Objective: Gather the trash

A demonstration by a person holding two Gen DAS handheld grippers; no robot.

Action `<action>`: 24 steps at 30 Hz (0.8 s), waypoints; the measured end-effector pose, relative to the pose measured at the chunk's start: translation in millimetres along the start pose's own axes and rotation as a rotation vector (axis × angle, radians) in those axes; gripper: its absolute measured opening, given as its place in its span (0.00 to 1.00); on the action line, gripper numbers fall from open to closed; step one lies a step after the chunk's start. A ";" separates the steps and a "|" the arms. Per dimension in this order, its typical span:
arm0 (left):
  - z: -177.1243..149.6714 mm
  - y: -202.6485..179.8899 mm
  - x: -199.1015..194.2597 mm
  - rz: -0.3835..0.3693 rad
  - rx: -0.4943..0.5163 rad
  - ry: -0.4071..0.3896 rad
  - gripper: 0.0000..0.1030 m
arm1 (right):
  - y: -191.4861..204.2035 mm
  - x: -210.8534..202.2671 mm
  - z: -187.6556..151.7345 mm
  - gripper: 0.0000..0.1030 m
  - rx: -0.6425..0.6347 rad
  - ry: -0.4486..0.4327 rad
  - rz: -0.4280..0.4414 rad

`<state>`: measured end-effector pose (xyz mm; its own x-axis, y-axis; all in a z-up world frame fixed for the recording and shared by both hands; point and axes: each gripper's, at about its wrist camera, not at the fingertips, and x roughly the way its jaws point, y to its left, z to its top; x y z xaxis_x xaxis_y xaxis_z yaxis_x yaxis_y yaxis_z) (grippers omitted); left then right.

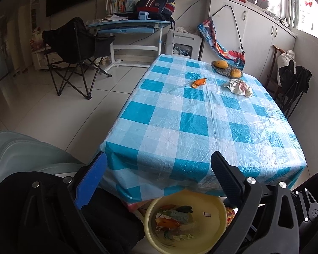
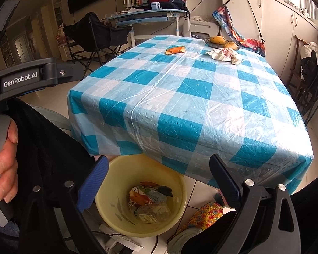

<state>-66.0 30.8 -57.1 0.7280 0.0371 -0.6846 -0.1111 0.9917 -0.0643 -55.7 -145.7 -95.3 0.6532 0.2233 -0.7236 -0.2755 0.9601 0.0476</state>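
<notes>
A yellow bucket [image 1: 219,207] [image 2: 105,192] stands on the floor at the table's near edge, holding wrappers, orange peel and a clear plastic tub. On the blue-checked tablecloth [image 1: 193,124] [image 2: 180,97], at the far end, lie an orange peel [image 1: 198,82] [image 2: 176,50] and a crumpled white wrapper [image 1: 238,86] [image 2: 224,55]. My left gripper [image 1: 159,155] is open and empty, hovering near the table's front edge above the bucket. My right gripper [image 2: 159,158] is open wide over the bucket with nothing between its fingers.
A glass bowl of mangoes [image 1: 226,68] [image 2: 220,42] sits behind the wrapper. A person's hand [image 2: 5,165] grips a grey handle at the left. A black folding chair [image 1: 78,48], a blue desk [image 1: 127,26], white cabinets [image 1: 254,31] and a colourful slipper [image 2: 203,216] surround the table.
</notes>
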 end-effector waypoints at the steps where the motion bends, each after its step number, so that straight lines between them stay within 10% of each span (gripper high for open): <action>1: -0.2 -0.1 0.2 0.003 0.005 0.001 0.92 | -0.5 -0.8 0.4 0.90 0.000 -0.006 -0.008; 24: 3.1 2.8 -0.3 -0.021 -0.020 0.000 0.93 | 11.2 12.2 -4.6 0.90 -0.068 0.044 -0.057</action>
<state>-64.5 33.9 -54.8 0.7304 0.0162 -0.6828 -0.1089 0.9897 -0.0931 -54.0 -133.0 -106.7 0.6383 0.1592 -0.7532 -0.2866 0.9572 -0.0405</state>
